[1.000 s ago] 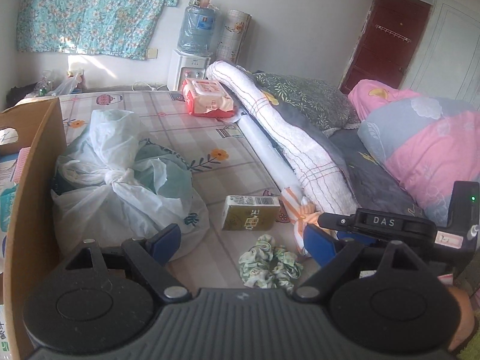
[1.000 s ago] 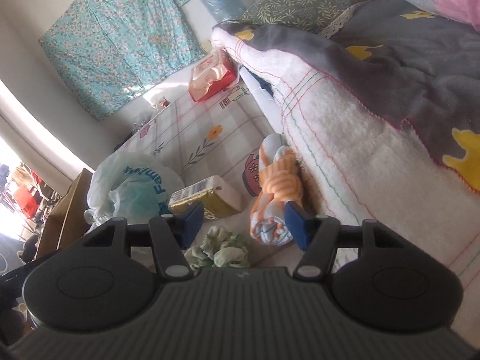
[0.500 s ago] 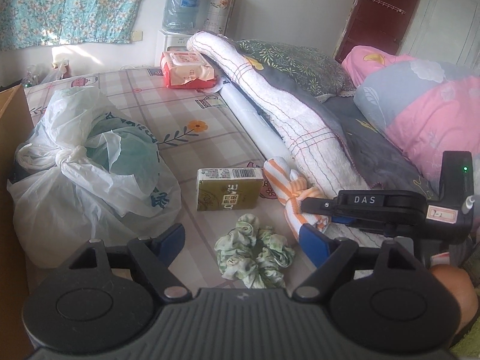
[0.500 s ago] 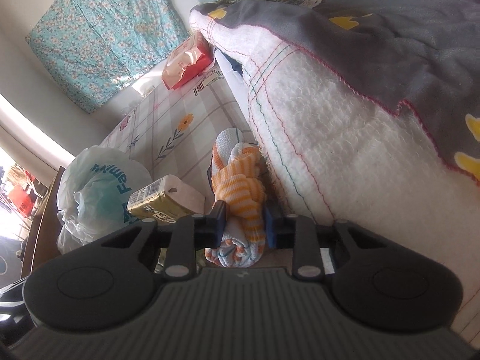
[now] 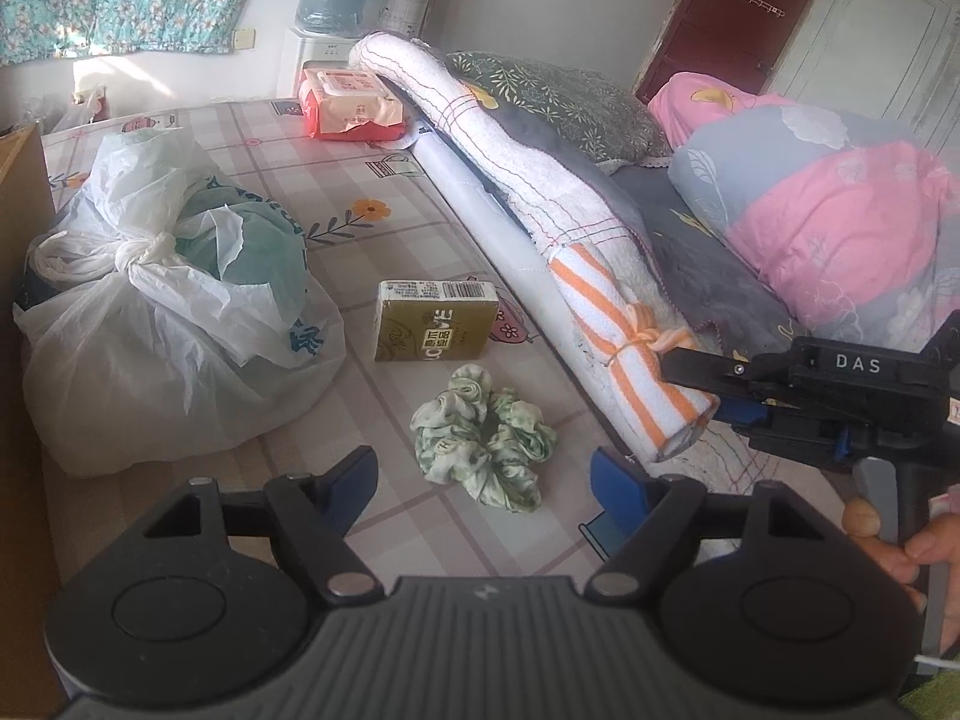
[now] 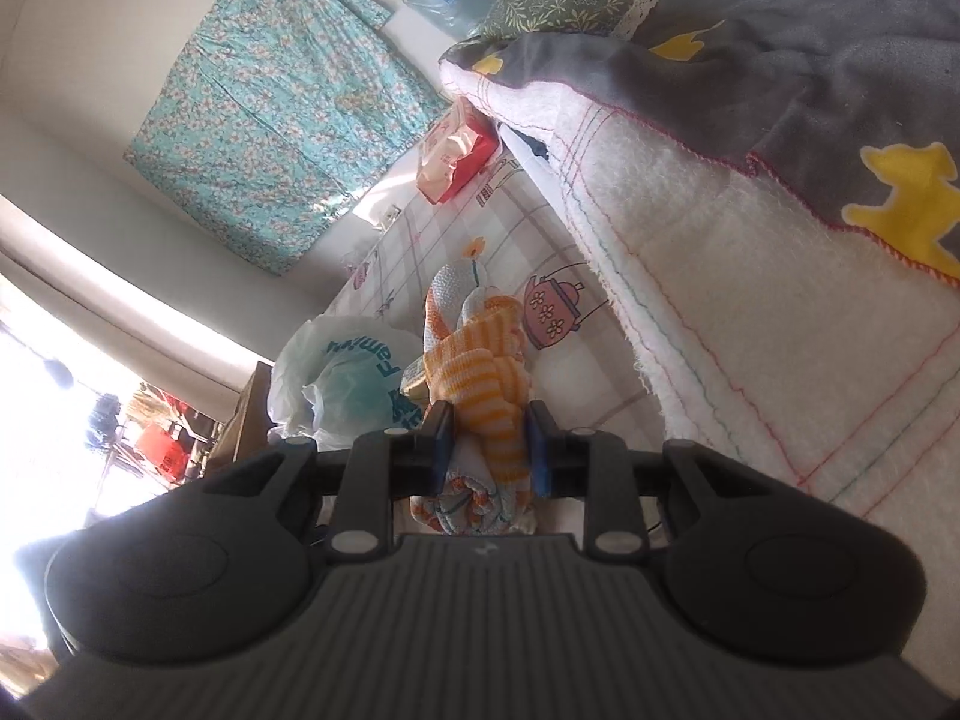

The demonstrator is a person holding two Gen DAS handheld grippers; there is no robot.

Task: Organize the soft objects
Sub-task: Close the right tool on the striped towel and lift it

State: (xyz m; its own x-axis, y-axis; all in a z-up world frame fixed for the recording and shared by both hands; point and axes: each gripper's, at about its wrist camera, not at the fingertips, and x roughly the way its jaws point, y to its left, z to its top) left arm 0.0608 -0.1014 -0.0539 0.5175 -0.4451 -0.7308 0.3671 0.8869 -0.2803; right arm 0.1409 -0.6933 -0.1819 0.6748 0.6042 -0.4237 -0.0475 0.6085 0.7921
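Note:
A rolled orange-and-white striped towel (image 5: pixel 606 312), tied with a string, lies slanted along the foot of the white blanket roll. My right gripper (image 5: pixel 696 387) is shut on its near end. In the right wrist view the towel (image 6: pixel 480 372) sits pinched between the blue pads of that gripper (image 6: pixel 489 444). A green floral scrunchie (image 5: pixel 486 444) lies on the checked mattress (image 5: pixel 384 180). My left gripper (image 5: pixel 483 471) hovers just short of it. Its jaws are closing, wide apart, and the scrunchie's near edge is level with the tips but untouched.
A knotted white plastic bag (image 5: pixel 150 312) fills the left side, beside a cardboard box wall (image 5: pixel 18 210). An olive carton (image 5: pixel 435 330) lies beyond the scrunchie and a red wipes pack (image 5: pixel 348 105) farther back. White blanket roll (image 5: pixel 510 168), grey quilt and pink pillow (image 5: pixel 840 228) crowd the right.
The right gripper has shut on the striped towel and swung its near end away from the blanket. The left gripper has dipped toward the scrunchie, its jaws a little narrower.

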